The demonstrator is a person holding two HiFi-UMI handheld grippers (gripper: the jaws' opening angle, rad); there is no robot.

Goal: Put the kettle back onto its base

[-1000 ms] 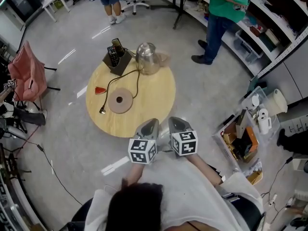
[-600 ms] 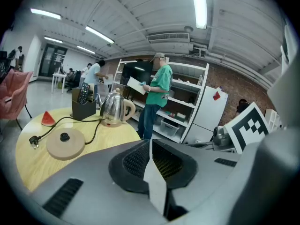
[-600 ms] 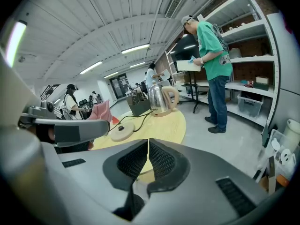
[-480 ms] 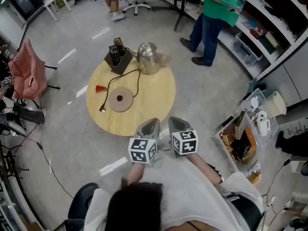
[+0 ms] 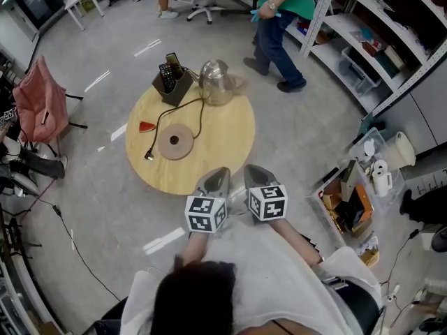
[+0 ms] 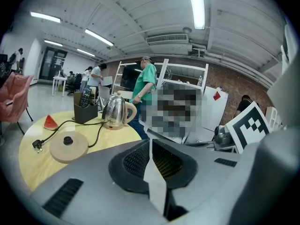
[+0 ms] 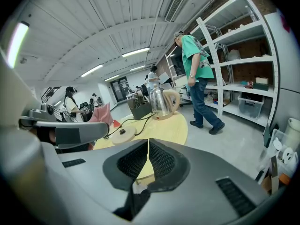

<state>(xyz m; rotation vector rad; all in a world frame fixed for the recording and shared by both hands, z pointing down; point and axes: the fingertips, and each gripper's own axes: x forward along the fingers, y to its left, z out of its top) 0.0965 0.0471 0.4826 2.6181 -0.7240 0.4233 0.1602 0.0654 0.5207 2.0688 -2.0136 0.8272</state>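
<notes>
Polished steel marks the kettle (image 5: 214, 82), which stands well ahead of both grippers at the far edge of the round wooden table (image 5: 227, 142), off its base. The base (image 5: 174, 144) lies nearer, ahead and to the left of the left gripper (image 5: 218, 176). Its cord (image 5: 166, 119) trails back toward the kettle and down to a plug (image 5: 148, 160) at the near left rim. Just left of the kettle, seen from the grippers, sits a dark holder of remotes (image 5: 170, 82), and a red wedge (image 5: 145, 130) lies left of the base.

Both tools hang side by side over the near rim. The left gripper's jaws are pressed together with nothing between them, and the right gripper (image 5: 253, 174) is likewise closed and empty.

The only change over the last second is in the background. The person in green (image 5: 276, 16), who stood close beyond the kettle on the right, has walked off toward the shelving. The grippers have kept their place.

I judge that the task has not started. The kettle is untouched, and with the passer-by leaving, the space beyond and to the right of it looks freer for a reach. A gripper must first open, then travel forward to the handle on the kettle's right side.
</notes>
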